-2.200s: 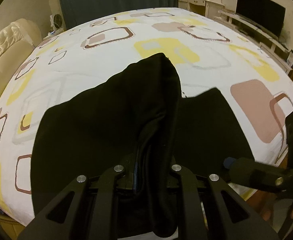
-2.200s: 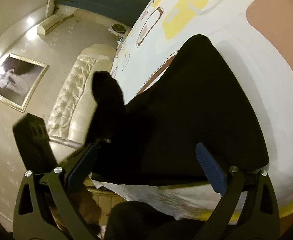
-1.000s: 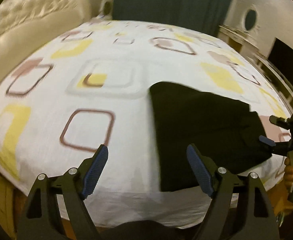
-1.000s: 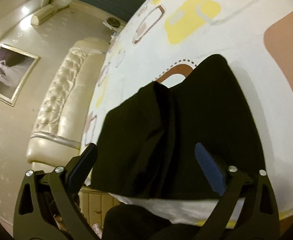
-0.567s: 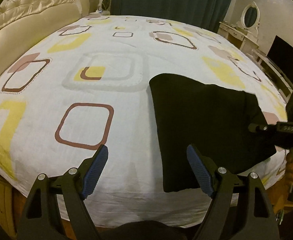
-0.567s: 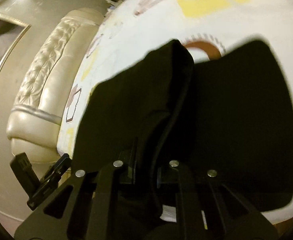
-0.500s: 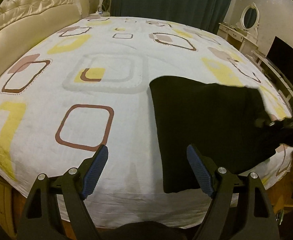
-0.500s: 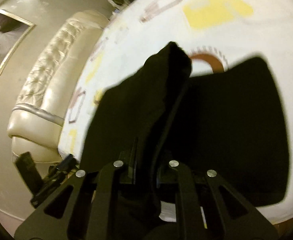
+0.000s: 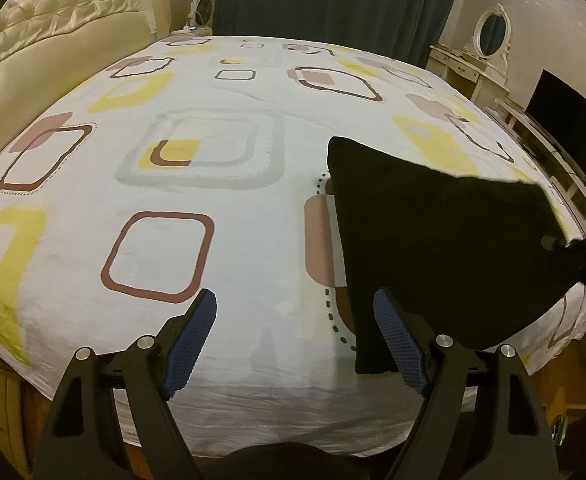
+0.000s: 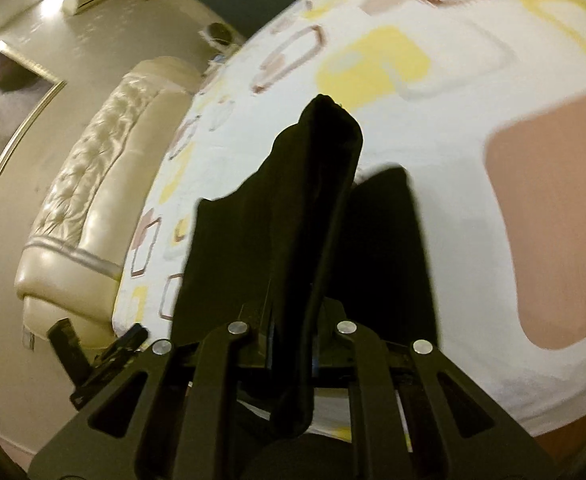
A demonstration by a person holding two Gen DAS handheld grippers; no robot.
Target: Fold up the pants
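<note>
I am pinching the black pants [image 10: 305, 216] in my right gripper [image 10: 293, 344], left gripper [image 9: 293, 336] gaping idle; the unsupported far corner risks sagging and skewing the fold on the bed [image 9: 233, 92].

Pants on the bed, headboard and dresser around it

In the left wrist view the pants [image 9: 433, 240] lie on the bed [image 9: 229, 248] at 3 o'clock, near its front edge; the headboard [image 9: 53, 56] stands at 10 o'clock, the dresser [image 9: 469, 68] at 1 o'clock, the screen [image 9: 565, 120] at 2 o'clock.
</note>
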